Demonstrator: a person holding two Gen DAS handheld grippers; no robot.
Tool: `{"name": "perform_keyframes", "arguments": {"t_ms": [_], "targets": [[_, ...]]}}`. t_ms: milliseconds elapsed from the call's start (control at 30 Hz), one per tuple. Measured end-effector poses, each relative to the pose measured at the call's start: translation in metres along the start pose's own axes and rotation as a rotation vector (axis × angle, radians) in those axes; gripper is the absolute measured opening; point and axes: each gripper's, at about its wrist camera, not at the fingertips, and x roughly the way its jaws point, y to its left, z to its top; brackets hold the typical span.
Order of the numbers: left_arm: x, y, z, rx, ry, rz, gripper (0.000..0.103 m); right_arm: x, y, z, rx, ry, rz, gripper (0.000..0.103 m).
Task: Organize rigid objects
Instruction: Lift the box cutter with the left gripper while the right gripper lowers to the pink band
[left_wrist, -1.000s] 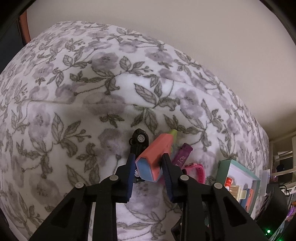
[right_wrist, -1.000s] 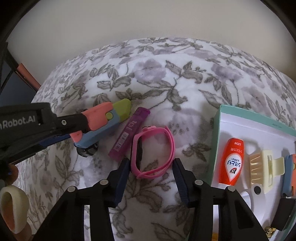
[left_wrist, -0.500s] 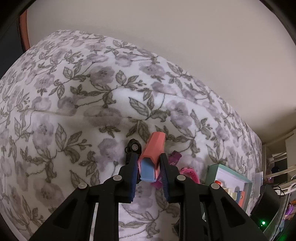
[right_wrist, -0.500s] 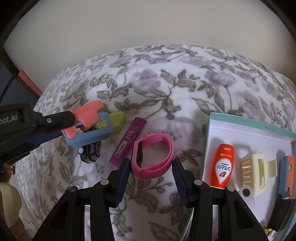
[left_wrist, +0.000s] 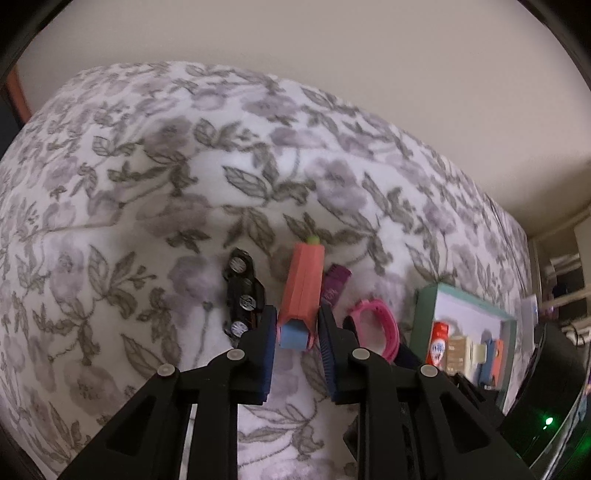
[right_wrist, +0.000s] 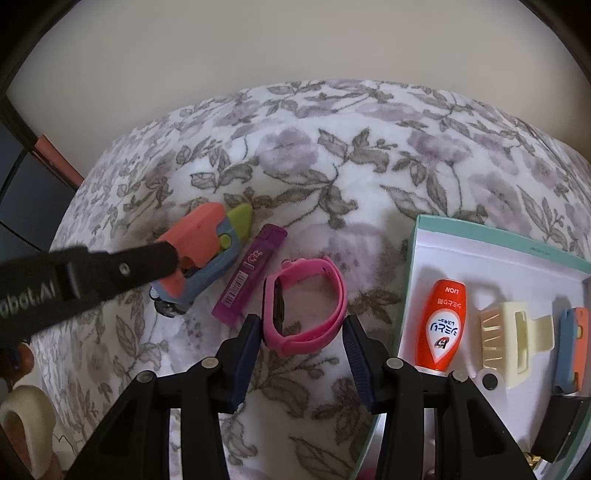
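The left claw (left_wrist: 297, 328) is clamped on the coral-and-blue cutter (left_wrist: 301, 295), held above the floral blanket (right_wrist: 332, 155) over a toy car (left_wrist: 242, 291). The right claw (right_wrist: 301, 343) gapes wide around a pink wristband (right_wrist: 306, 299). The teal box (right_wrist: 417, 266) holds an orange tube (right_wrist: 441, 325) and a cream hair clip (right_wrist: 508, 339).

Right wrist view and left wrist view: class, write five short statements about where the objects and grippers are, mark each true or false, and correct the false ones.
1. The left gripper is shut on the coral-and-blue toy. True.
2. The pink band lies inside the box. False: it lies on the floral blanket, ahead of the open right gripper.
3. The orange bottle lies in the box. True.
4. The purple case is held by the right gripper. False: it lies free on the blanket.
5. The toy car sits in the box. False: it lies on the blanket beside the left gripper.
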Motion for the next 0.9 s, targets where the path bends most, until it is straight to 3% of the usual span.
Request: {"name": "perform_keyframes", "arguments": {"t_ms": [133,567,700,900], "targets": [[0.014,-0.003,-0.004,0.005,0.046,0.005,0.024,-0.001,0.0,-0.001,-0.004,0.003,-0.001,0.047],[0.041,0.003,-0.006,-0.035,0.021,0.006,0.024,-0.001,-0.003,-0.002,0.001,0.015,-0.002,0.046],[0.049,0.009,-0.005,-0.073,-0.01,-0.028,0.025,0.0,-0.003,-0.003,0.0,0.016,0.0,0.046],[0.05,0.011,-0.007,-0.067,-0.062,-0.014,0.028,0.002,-0.003,-0.003,0.002,0.021,0.004,0.045]]}}
